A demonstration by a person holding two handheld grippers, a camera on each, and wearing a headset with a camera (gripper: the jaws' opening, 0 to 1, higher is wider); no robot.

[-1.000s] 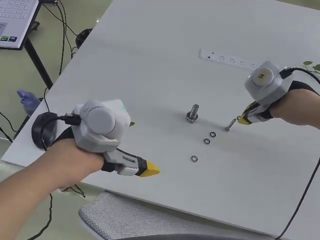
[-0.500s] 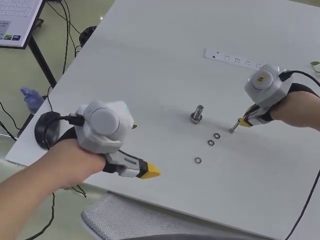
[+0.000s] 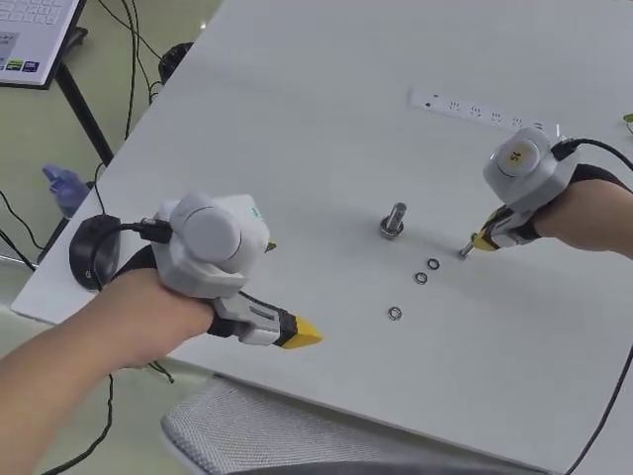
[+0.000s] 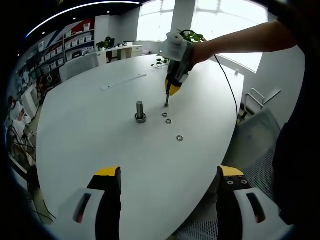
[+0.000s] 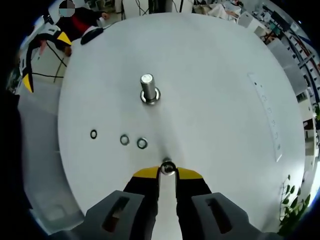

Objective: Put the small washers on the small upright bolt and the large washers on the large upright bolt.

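White counter (image 3: 297, 119) runs broad in the head view, with open room on every side of the work. Your right gripper (image 3: 482, 240) is clamped on the small silver upright bolt (image 3: 464, 250), just beside three steel ring washers (image 3: 421, 278). The large silver upright bolt (image 3: 393, 220) stands near.

Left gripper view: your left gripper (image 4: 169, 172) hangs by the near edge, jaws wide apart and holding nothing.

Right gripper view: the jaws pinch the bolt's top. As I judge it, releasing off-plumb could topple it, and a careless sweep could scatter the washers.
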